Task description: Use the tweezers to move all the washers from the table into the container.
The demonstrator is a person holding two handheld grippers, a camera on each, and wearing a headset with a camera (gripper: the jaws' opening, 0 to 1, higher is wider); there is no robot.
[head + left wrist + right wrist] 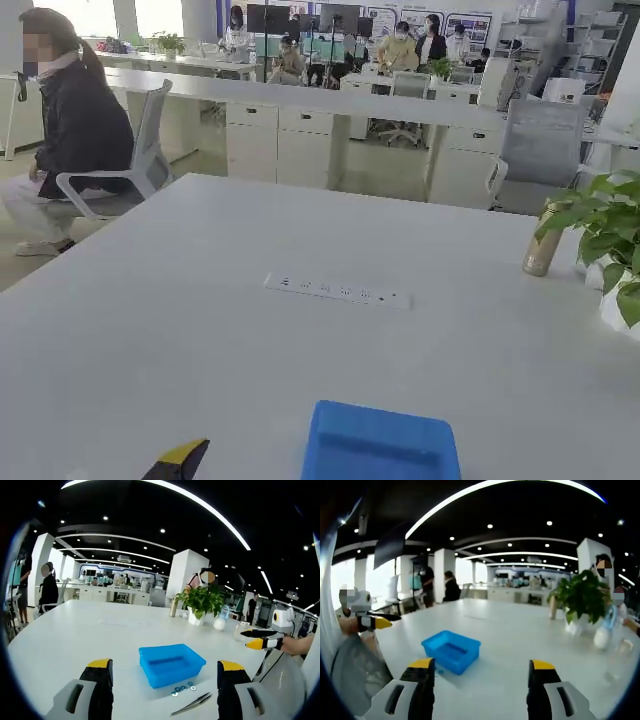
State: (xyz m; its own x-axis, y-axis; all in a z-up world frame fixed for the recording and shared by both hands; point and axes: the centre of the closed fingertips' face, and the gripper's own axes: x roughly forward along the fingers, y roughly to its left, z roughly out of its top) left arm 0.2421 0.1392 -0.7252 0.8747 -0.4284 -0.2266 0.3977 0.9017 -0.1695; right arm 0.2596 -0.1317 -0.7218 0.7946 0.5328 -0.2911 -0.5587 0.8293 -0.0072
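Both my left tongs and my right tongs stand wide apart and hold nothing, so as I judge it the step in hand is picking up the tweezers. In the left gripper view they lie flat on the white surface, just in front of my left tongs and nearer their right-hand jaw. The washers, a small cluster, sit between the tweezers and the near wall of the blue container, close to the wall, though I cannot tell whether any touch it. The container is open and looks empty, so nothing has been moved yet. To do this well I would come down low over the tweezers and line my jaws across both arms, somewhere along the middle of their length, so that squeezing also closes the tips. They are thin and flat against the surface, so they may slide or flip when pinched; I would close slowly. I should also keep clear of the washers, since a nudge could scatter them.
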